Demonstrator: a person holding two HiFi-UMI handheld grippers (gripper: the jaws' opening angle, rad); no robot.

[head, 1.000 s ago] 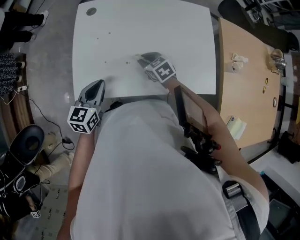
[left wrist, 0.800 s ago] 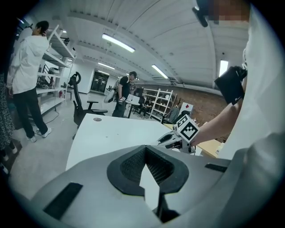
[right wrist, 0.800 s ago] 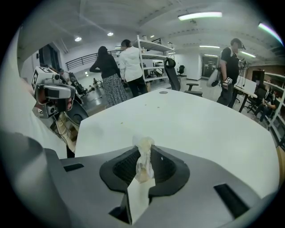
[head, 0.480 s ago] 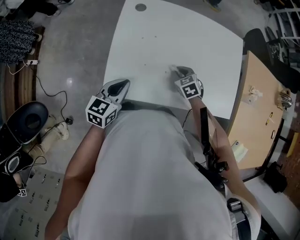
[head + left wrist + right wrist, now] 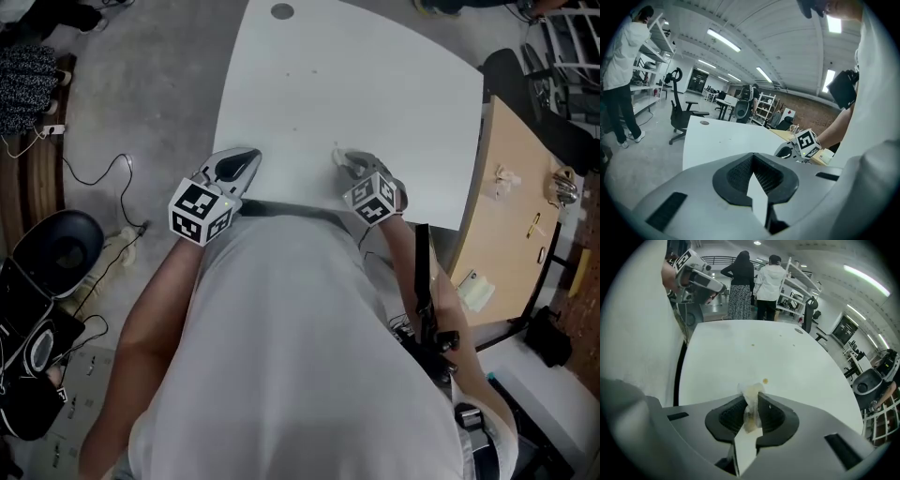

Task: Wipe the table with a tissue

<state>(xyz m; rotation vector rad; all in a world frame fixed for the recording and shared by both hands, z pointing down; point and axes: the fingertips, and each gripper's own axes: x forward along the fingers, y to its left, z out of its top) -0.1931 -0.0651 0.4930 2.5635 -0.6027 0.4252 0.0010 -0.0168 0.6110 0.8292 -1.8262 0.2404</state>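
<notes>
Right hand-held gripper (image 5: 751, 401) pinches the stained tissue (image 5: 751, 391), low over the tabletop's (image 5: 356, 84) near edge. Left hand-held gripper (image 5: 753, 157): jaws together, empty. Judgement: press wad flat, sweep across the orange speck (image 5: 765, 380) just ahead.

Left gripper (image 5: 246, 156), centre-left of the head view, has its fingers together and empty. Right gripper (image 5: 343, 157), at centre, tilts steeply down, fingers pinching a tissue (image 5: 751, 404).

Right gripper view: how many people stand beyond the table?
2, side by side past the table: person in dark top, person in white coat. Others may be hidden.
</notes>
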